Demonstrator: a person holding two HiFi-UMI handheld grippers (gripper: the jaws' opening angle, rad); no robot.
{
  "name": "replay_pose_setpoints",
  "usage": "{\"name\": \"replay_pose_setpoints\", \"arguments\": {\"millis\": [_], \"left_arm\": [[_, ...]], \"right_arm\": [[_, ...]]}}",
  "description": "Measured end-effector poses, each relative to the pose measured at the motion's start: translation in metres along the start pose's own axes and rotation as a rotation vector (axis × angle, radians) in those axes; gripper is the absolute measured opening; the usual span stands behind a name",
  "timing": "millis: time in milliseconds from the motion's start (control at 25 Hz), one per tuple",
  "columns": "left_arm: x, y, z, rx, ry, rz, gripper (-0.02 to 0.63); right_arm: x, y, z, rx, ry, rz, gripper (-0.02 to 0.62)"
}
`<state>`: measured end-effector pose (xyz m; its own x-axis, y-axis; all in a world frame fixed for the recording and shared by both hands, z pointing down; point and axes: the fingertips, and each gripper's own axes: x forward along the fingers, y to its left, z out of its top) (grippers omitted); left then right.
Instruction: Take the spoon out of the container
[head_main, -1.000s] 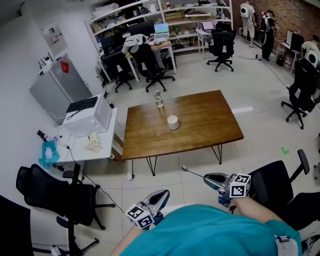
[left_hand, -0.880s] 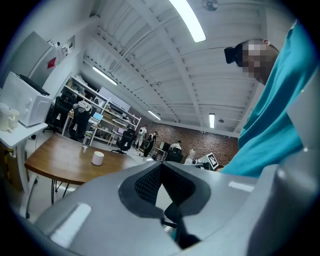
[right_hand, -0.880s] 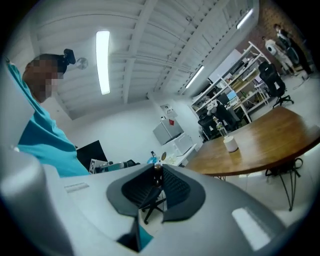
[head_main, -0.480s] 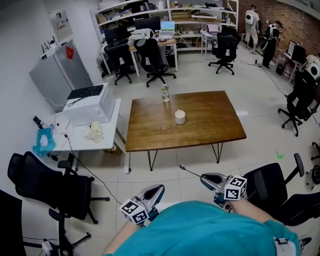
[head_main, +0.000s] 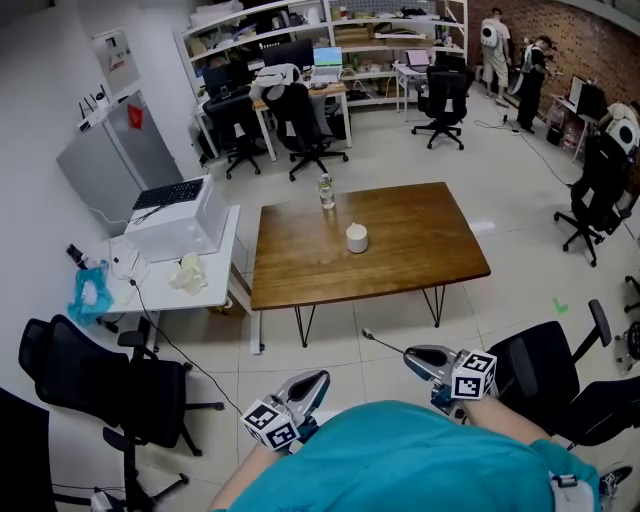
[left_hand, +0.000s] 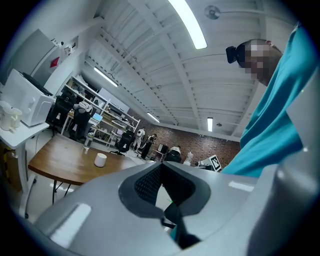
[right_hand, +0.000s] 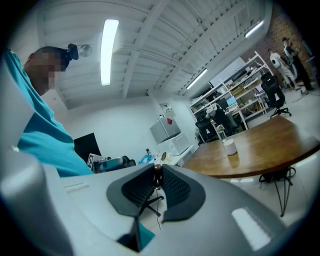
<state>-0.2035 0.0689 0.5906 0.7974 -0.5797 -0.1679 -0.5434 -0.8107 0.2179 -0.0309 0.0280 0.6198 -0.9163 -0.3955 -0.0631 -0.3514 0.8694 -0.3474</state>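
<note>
right gripper (right_hand: 157, 167): jaws drawn almost together and pinched on the handle end of the spoon (head_main: 385, 343). In the head view it sits at 5 o'clock, over the tiled floor and off the table.
spoon: thin and metallic. Its handle is clamped between the right gripper's pads and its bowl end sticks out toward 10 o'clock from that gripper. It hangs in the air, outside the container and well apart from it.
left gripper (left_hand: 161, 165): jaws closed tip to tip with nothing between them. It sits at 7 o'clock in the head view, just beside the person's teal shirt (head_main: 420, 460).
container (head_main: 356, 238): small white cup, upright on the table (head_main: 420, 245). It stands near the table's middle, shifted a little toward the 9 o'clock side, at 12 o'clock from both grippers and well apart from them. What is inside cannot be made out.
table: brown wooden top on thin dark legs, in the centre of the head view.
bottle (head_main: 326, 190): clear and upright, at 11 o'clock from the container, near the table's far edge.
side table (head_main: 215, 290): white, at 9 o'clock from the wooden table, with a white boxy appliance (head_main: 180, 225) on it.
black chair (head_main: 110, 385): at 8 o'clock in the head view, on the floor.
</note>
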Motion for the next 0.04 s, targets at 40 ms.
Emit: {"name": "replay_pose_setpoints", "arguments": {"millis": [40], "left_arm": [[0.0010,-0.0015,-0.0014,0.001,0.000,0.000,0.000]], "right_arm": [[-0.0020,0.0002,-0.0003,-0.002,0.000,0.001,0.048]]}}
